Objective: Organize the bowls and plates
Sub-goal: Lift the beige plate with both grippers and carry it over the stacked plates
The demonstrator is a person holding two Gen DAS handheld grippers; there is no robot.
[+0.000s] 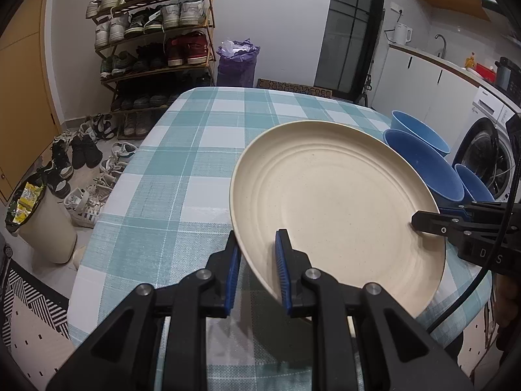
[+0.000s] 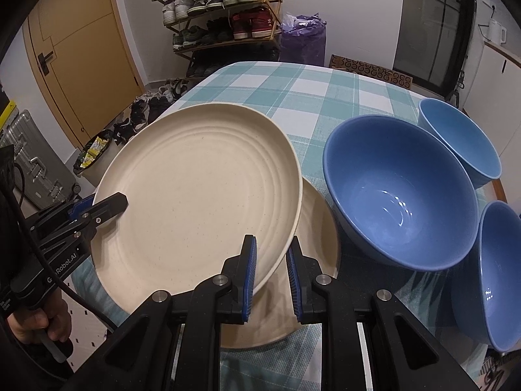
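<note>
A cream ridged plate (image 1: 338, 208) is held tilted above the checked table; it also shows in the right wrist view (image 2: 202, 195). My left gripper (image 1: 257, 251) straddles its near left rim, one finger on top and one below. My right gripper (image 2: 272, 257) straddles its right rim in the same way and shows in the left wrist view (image 1: 423, 223). A second cream plate (image 2: 316, 228) lies on the table under the first. Three blue bowls stand to the right: a large one (image 2: 400, 192), one behind (image 2: 462, 137), one nearer (image 2: 501, 277).
The teal checked tablecloth (image 1: 195, 163) covers the table. A shoe rack (image 1: 156, 39), loose shoes and a bin (image 1: 42, 224) stand on the floor to the left. A washing machine (image 1: 488, 150) and kitchen counter are on the right.
</note>
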